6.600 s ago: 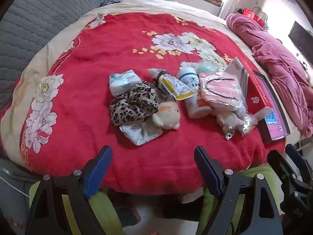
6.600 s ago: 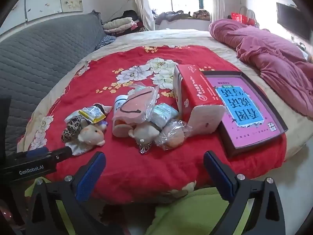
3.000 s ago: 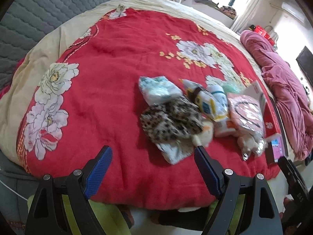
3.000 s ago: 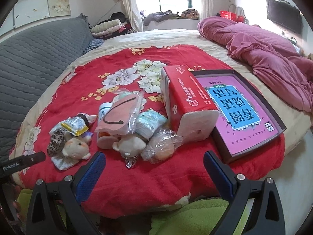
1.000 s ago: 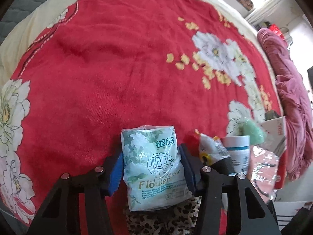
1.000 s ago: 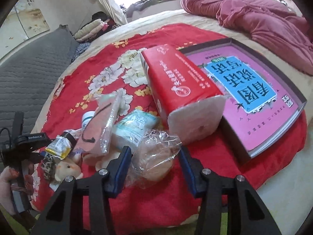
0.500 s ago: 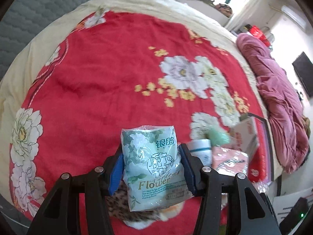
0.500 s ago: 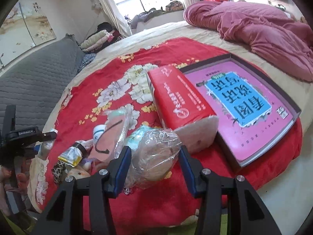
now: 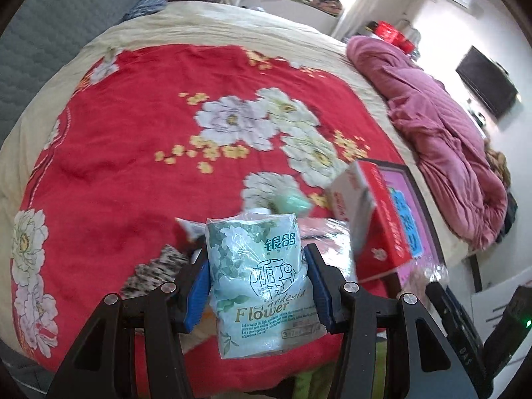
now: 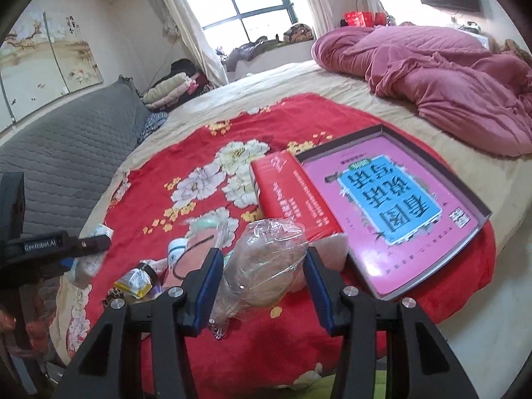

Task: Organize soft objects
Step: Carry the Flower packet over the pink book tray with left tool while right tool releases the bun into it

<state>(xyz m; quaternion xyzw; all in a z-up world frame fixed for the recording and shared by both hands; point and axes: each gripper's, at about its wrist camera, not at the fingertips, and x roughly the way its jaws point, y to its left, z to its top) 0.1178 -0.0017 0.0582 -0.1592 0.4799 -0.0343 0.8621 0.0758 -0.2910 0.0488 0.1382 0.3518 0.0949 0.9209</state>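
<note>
The left hand-held gripper (image 9: pixel 256 287) clamps a pale green floral tissue pack (image 9: pixel 257 279); the right hand-held gripper (image 10: pixel 262 286) squeezes a crinkled clear plastic bag (image 10: pixel 266 259) above the red floral bedspread (image 10: pixel 199 153).

Glossy plastic tissue pack (image 9: pixel 256 276) — plush blanket (image 9: pixel 133 153)

Lighting: soft daylight from the window (image 10: pixel 247 8) beyond the bed's far edge; panes blown out white. Shadows faint. Glare: highlights on the clear plastic bag (image 10: pixel 266 259). Blur: motion smear across the left wrist view. Distortion: strong fisheye bowing, black vignette at corners.
</note>
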